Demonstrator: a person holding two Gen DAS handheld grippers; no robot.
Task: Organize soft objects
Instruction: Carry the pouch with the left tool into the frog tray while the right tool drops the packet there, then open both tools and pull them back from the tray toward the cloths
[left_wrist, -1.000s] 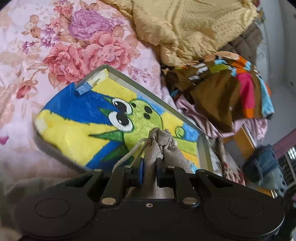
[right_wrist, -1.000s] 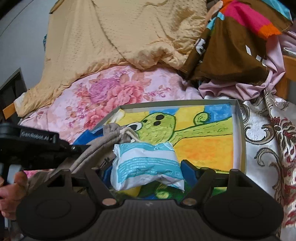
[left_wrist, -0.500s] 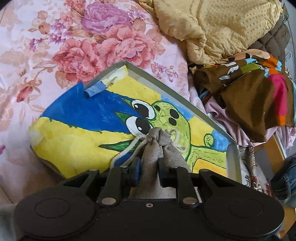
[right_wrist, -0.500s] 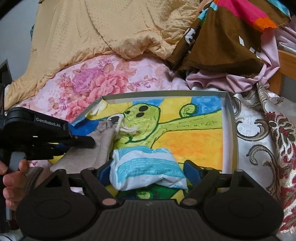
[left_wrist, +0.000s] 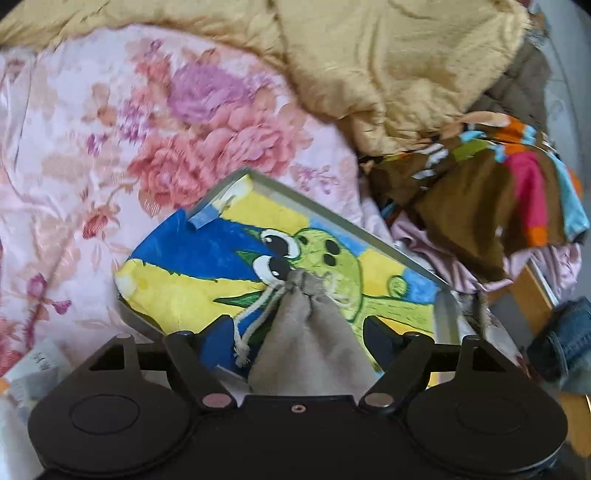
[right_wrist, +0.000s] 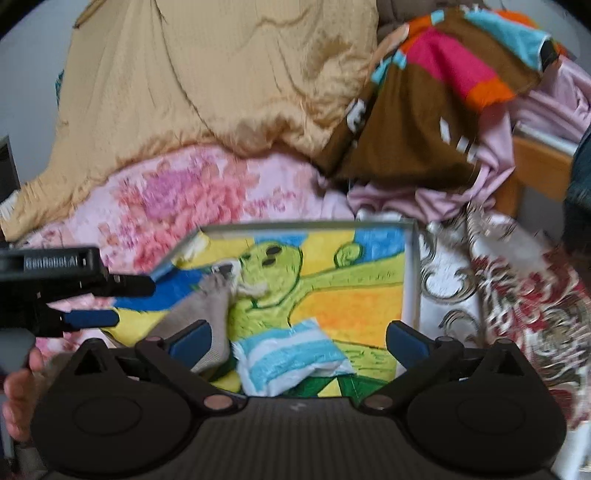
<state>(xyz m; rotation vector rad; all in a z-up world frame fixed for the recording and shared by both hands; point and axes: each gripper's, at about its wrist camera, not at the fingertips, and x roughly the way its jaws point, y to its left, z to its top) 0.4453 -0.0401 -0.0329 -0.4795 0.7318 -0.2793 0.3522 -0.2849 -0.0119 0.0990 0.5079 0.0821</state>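
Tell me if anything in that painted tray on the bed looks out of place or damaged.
Nothing looks damaged. The grey drawstring pouch and the blue-and-white striped packet both lie in the painted tray, between opening jaws that no longer press them. Only the pouch's cord trails loose.

left gripper (left_wrist: 299, 332): jaws opening, pads clear of the pouch
drawstring pouch (left_wrist: 308, 343): grey, lying between the jaws on the tray (cord trailing left)
tray (left_wrist: 332, 218): cartoon-painted, on floral bedspread (left_wrist: 92, 147)
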